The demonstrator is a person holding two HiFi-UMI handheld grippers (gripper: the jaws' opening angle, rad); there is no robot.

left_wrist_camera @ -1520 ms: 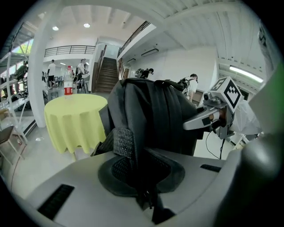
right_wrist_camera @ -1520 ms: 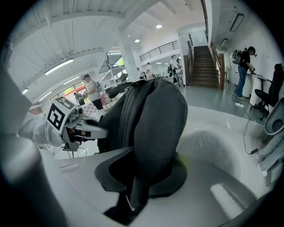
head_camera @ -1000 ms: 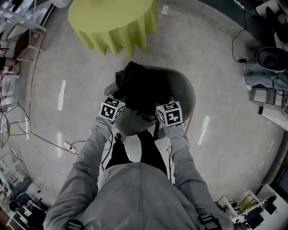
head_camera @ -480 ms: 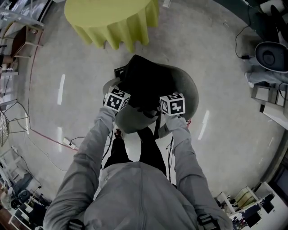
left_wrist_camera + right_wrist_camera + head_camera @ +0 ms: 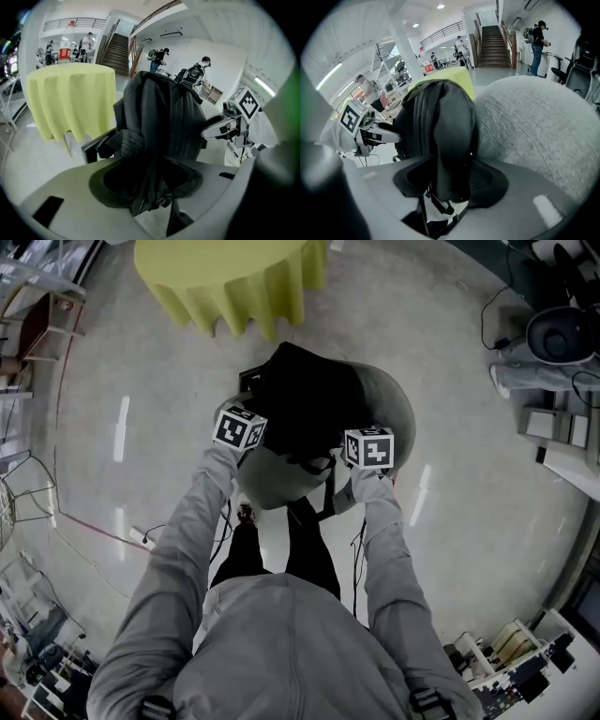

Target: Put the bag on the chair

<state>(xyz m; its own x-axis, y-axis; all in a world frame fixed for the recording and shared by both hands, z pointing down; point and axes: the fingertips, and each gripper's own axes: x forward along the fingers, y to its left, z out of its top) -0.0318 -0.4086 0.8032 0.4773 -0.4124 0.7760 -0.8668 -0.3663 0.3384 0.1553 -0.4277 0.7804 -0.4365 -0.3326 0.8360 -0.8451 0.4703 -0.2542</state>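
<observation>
Claw status, both sides: the left claw [image 5: 240, 427] and the right claw [image 5: 368, 448] stand wide, and their jaws have just been opening. In each gripper view a dangling strap [image 5: 151, 199] of the black bag [image 5: 305, 404] hangs in the gap between the jaws, but the pads are not pressing on it, so neither claw is gripping anything. Compared with a second ago, the two claws sit further apart in the head view and have shifted toward 12 o'clock. They now flank the bag at its 8 o'clock and 4 o'clock. The bag stands upright on the seat of the grey chair [image 5: 394, 418], with the padded chair back close against it at 3 o'clock in the right gripper view. Judgement: the release has been made, the bag rests on the chair under its own weight, and the placing step is essentially done. What remains is to draw both claws back toward 6 o'clock without snagging the straps. Legible writing: none. Each marker cube [image 5: 247, 104] carries only black-and-white square code patterns. No brand shows on the bag. A red-labelled item on the yellow-draped tabletop [image 5: 230, 277] at 11 o'clock is too small to read.
</observation>
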